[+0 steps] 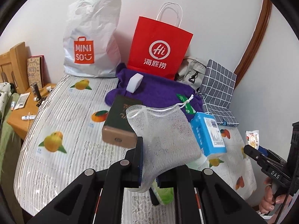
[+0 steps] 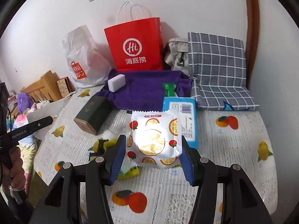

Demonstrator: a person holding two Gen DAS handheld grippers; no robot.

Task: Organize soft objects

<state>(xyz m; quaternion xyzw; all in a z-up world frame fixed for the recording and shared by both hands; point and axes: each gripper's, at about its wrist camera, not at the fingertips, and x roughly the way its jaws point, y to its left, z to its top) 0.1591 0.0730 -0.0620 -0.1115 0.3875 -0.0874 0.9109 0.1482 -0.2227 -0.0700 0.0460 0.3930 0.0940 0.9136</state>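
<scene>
My left gripper (image 1: pixel 149 169) is shut on a white mesh drawstring pouch (image 1: pixel 164 140) and holds it up over the table. My right gripper (image 2: pixel 152 156) is shut on a white fruit-print packet (image 2: pixel 154 140), gripped by its side edges. A purple towel (image 1: pixel 158 91) lies at the back with a white sponge block (image 1: pixel 134 83) on it; both show in the right wrist view too, the towel (image 2: pixel 145 89) and the sponge (image 2: pixel 116 83). A blue tissue pack (image 1: pixel 207 132) lies right of the pouch and also shows behind the packet (image 2: pixel 184 117). A green item (image 1: pixel 164 194) lies under my left gripper.
A dark green box (image 1: pixel 119 123) lies left of centre on the fruit-print tablecloth (image 1: pixel 61 127). A red paper bag (image 1: pixel 158 46), a white Miniso bag (image 1: pixel 91 39), a grey pouch (image 2: pixel 177 54) and a checked cushion (image 2: pixel 216 71) line the back wall. A wooden side table (image 1: pixel 22 110) stands left.
</scene>
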